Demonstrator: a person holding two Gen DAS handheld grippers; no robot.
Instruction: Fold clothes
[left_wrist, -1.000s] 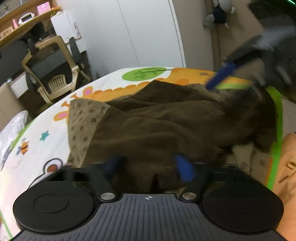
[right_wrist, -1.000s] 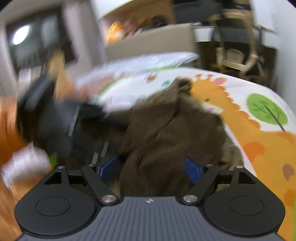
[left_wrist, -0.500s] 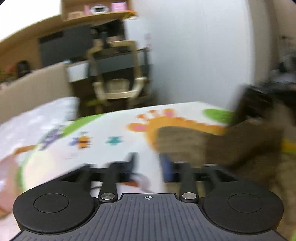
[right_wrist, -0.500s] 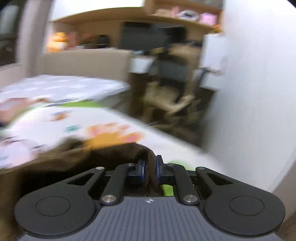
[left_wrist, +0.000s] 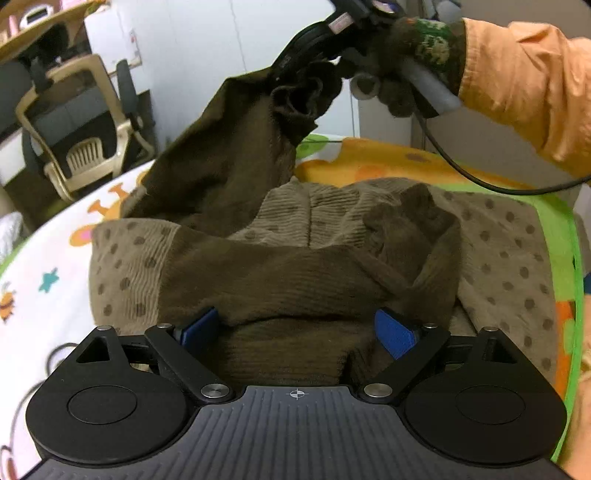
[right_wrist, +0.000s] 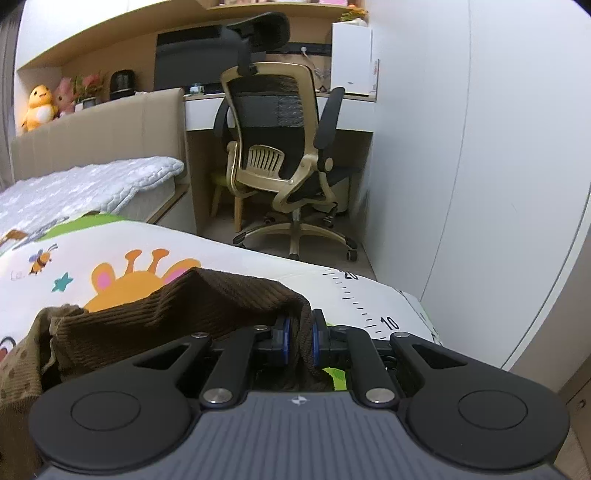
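Note:
A brown corduroy garment (left_wrist: 295, 273) with lighter dotted panels lies crumpled on a cartoon-print mat (left_wrist: 40, 273). My left gripper (left_wrist: 295, 328) is open, its blue pads either side of a dark brown fold at the near edge. My right gripper (right_wrist: 299, 336) is shut on a dark brown corner of the garment (right_wrist: 207, 306) and holds it lifted. In the left wrist view the right gripper (left_wrist: 317, 74) is high above the mat, with cloth hanging from it.
An office chair (right_wrist: 280, 158) stands by a desk beyond the mat. A bed with a grey quilt (right_wrist: 85, 184) is at the left. A white wardrobe wall (right_wrist: 498, 147) is on the right. A cable (left_wrist: 480, 177) hangs from the right gripper.
The right gripper closed on the garment's corner and lifted it up. The left gripper swung away and came back to the garment's near edge, still open.

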